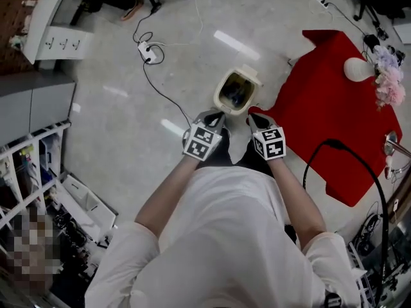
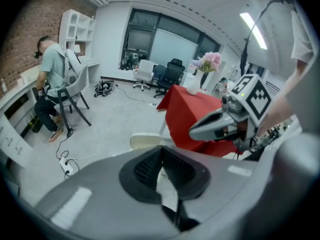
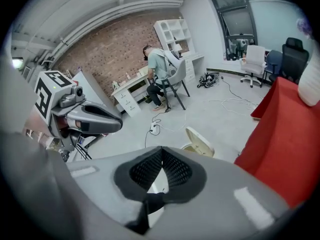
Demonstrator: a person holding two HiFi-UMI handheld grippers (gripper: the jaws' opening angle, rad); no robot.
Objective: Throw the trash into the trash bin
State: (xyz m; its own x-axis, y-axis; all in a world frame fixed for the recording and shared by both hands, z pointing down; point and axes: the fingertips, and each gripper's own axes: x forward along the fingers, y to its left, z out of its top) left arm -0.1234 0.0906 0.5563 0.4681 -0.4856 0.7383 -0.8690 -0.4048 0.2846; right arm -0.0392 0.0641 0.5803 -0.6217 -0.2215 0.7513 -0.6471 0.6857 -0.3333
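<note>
A cream trash bin (image 1: 226, 99) stands on the grey floor with its lid (image 1: 249, 73) tipped back, and dark trash lies inside it. Both grippers hang above its near side. My left gripper (image 1: 216, 117) is shut with nothing between its pads. My right gripper (image 1: 255, 118) is also shut and empty. In the left gripper view the jaws (image 2: 161, 150) meet at their tips, with the bin lid (image 2: 145, 141) just beyond and the right gripper (image 2: 220, 125) at the right. In the right gripper view the shut jaws (image 3: 162, 150) point toward the bin lid (image 3: 200, 141).
A table under a red cloth (image 1: 324, 101) stands right of the bin, with a white vase of pink flowers (image 1: 384, 74) on it. A power strip with cables (image 1: 148, 51) lies on the floor. A white rack (image 1: 26, 172) is at the left. A seated person (image 2: 52, 69) is at a far desk.
</note>
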